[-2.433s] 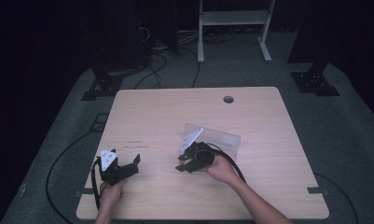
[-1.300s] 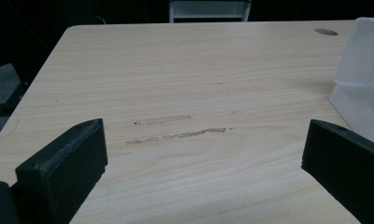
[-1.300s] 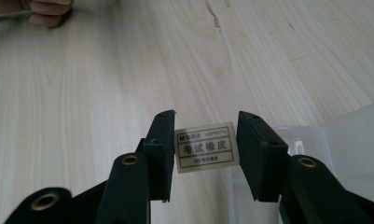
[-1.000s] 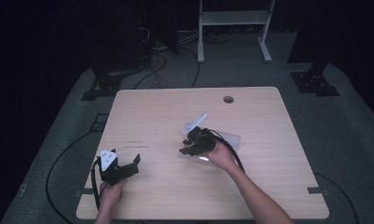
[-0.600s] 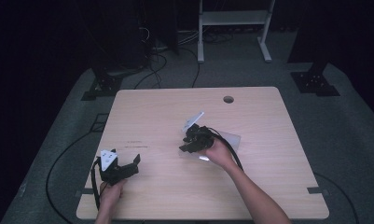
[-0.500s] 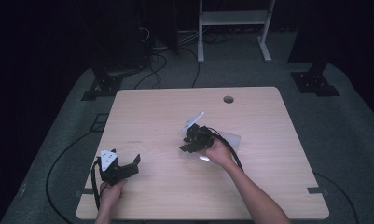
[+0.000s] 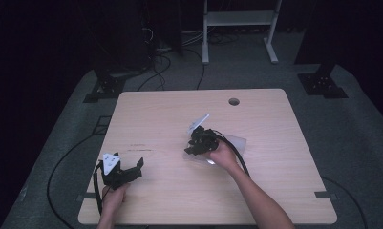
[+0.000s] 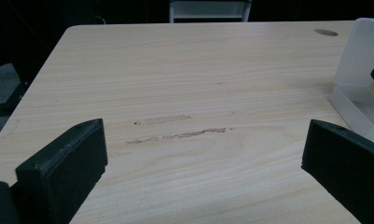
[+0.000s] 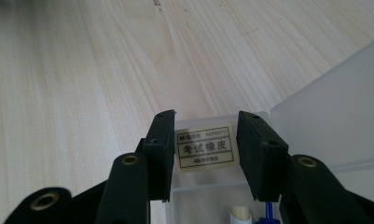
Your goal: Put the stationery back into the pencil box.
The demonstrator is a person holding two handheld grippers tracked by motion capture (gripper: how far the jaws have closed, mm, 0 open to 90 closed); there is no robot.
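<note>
— How did the left gripper (image 7: 132,170) stand?
— It rested low at the near left, jaws spread wide with nothing between them.
— And the right gripper (image 9: 204,154)?
— The forearm reached in from the bottom right; its jaws pointed downward, closed partway and parallel.

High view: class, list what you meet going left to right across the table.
Left gripper → scuff marks on the wood → right gripper → clear plastic case.

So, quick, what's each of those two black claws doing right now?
Left gripper: open, holding nothing.
Right gripper: shut on a labelled whitish eraser.
</note>
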